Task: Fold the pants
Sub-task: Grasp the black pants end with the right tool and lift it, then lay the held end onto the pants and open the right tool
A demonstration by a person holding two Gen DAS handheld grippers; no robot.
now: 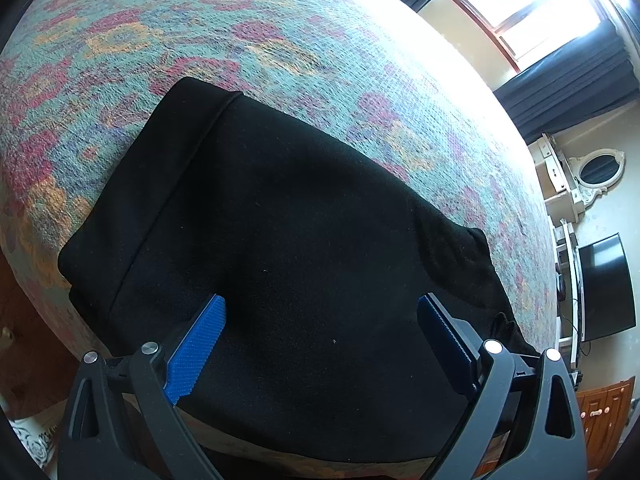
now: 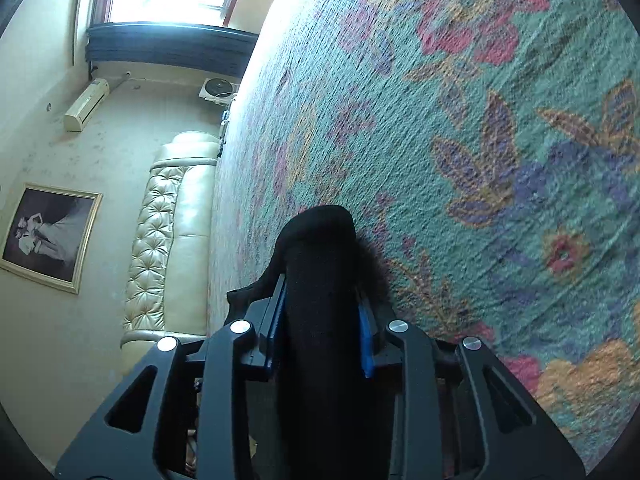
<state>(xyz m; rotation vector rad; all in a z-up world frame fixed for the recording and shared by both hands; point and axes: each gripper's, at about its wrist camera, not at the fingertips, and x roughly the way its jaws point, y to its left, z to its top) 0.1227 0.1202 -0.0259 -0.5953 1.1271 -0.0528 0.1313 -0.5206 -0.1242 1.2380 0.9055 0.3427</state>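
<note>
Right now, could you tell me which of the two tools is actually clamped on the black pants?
The right tool: its pads pinch a bunched fold of the pants. The left tool stands wide open above the cloth.

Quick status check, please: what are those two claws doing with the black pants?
Left gripper open over black pants. Right gripper clamped on a pants fold. Nothing in the way.
</note>
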